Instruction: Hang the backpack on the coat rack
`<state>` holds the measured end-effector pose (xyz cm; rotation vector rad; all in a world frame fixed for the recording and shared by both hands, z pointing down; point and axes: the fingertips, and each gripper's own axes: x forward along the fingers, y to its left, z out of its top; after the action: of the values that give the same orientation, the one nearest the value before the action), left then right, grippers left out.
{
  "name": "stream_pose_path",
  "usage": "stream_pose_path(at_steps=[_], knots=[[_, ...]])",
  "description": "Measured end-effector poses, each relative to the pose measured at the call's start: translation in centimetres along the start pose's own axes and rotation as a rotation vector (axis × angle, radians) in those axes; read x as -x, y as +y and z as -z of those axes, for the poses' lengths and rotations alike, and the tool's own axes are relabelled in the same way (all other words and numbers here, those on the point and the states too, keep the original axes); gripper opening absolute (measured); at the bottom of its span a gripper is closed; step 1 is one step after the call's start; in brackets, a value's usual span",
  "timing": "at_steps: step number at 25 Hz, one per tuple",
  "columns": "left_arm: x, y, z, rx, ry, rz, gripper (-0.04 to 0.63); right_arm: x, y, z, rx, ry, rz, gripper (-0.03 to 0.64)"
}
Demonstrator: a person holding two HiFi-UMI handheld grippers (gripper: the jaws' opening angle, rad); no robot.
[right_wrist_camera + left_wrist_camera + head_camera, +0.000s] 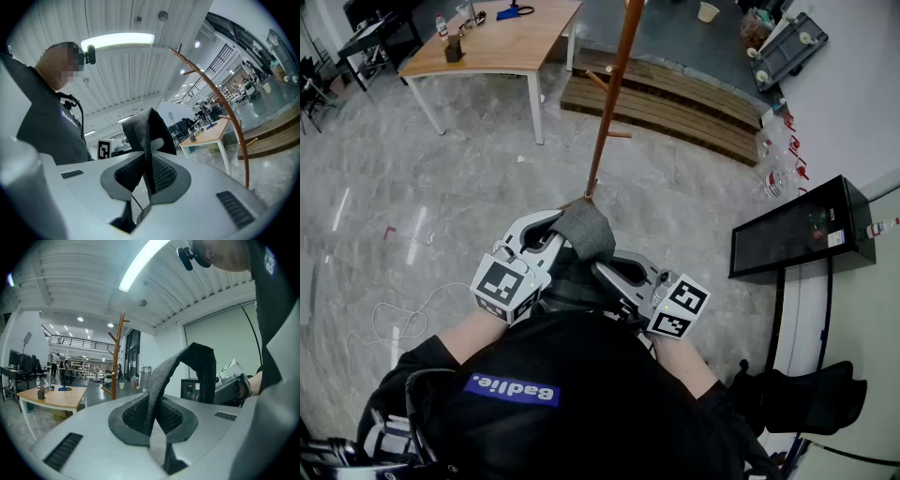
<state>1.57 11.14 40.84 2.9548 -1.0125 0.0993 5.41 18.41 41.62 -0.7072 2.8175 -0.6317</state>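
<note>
Now left tool (154, 413) and right tool (146, 176) pinch the backpack strap (586, 230); either could slip nearing the coat rack (614, 84).

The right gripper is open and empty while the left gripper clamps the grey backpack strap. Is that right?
No. The right gripper is not open and empty: the right gripper view shows its jaws shut on the same grey backpack strap. The left gripper does clamp that strap.
</note>
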Motion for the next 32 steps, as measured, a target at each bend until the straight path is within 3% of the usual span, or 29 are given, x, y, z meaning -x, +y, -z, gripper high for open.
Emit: stream_pose_path(at_steps=[13,32], knots=[[-0.2,0.3,0.1,0.012,0.010,-0.019,0.037,-0.3,-0.4,-0.1,-0.017,0.003,-0.030,0.040],[-5.7,6.1,-3.0,-0.052,-0.029,-0.207,0.037,-1.9,-6.4,-4.8,-0.030,0.026,-0.196,0.038]])
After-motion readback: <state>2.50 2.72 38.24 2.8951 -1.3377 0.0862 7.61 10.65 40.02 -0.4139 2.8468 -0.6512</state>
